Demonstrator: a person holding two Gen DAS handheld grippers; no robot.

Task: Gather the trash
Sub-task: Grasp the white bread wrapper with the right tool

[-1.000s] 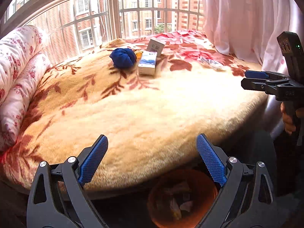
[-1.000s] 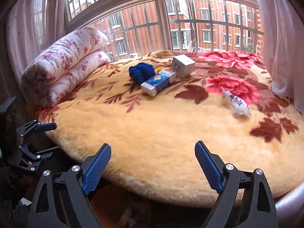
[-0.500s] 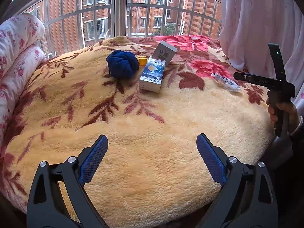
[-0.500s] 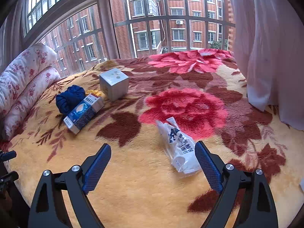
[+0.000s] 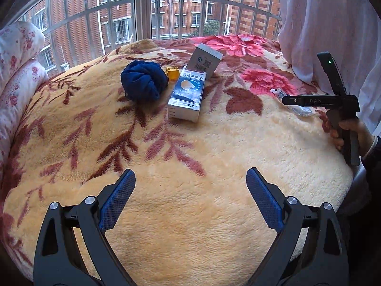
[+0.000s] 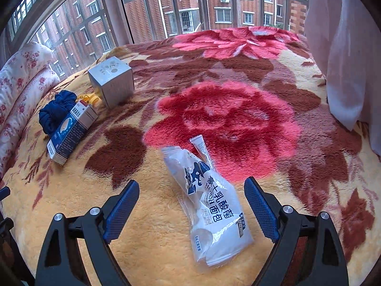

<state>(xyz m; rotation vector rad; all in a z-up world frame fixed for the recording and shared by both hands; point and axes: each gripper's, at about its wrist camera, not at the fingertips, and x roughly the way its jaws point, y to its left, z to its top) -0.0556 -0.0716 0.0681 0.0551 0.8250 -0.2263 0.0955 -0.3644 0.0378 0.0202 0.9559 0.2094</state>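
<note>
A clear plastic bread wrapper (image 6: pixel 209 202) with blue print lies flat on the flowered blanket (image 6: pixel 152 245), between the fingers of my open right gripper (image 6: pixel 191 205). A small white sachet (image 6: pixel 202 147) lies just beyond it. My open, empty left gripper (image 5: pixel 190 197) hovers over the blanket's near part (image 5: pixel 190 226). A blue and white carton (image 5: pixel 188 95) lies further off, also in the right wrist view (image 6: pixel 71 133). A grey box (image 5: pixel 204 60) stands behind it, with a small yellow item (image 5: pixel 172 73) beside.
A balled dark blue cloth (image 5: pixel 142 83) lies left of the carton. Rolled floral quilts (image 5: pixel 16 71) line the left edge. A barred window (image 5: pixel 142 12) runs behind, a white curtain (image 6: pixel 345 59) hangs at the right. The right gripper's body (image 5: pixel 333 102) shows in the left view.
Both grippers moved up and forward over the blanket. The bin below the edge dropped out of view. The right gripper closed in on the bread wrapper, which now lies between its fingers.
</note>
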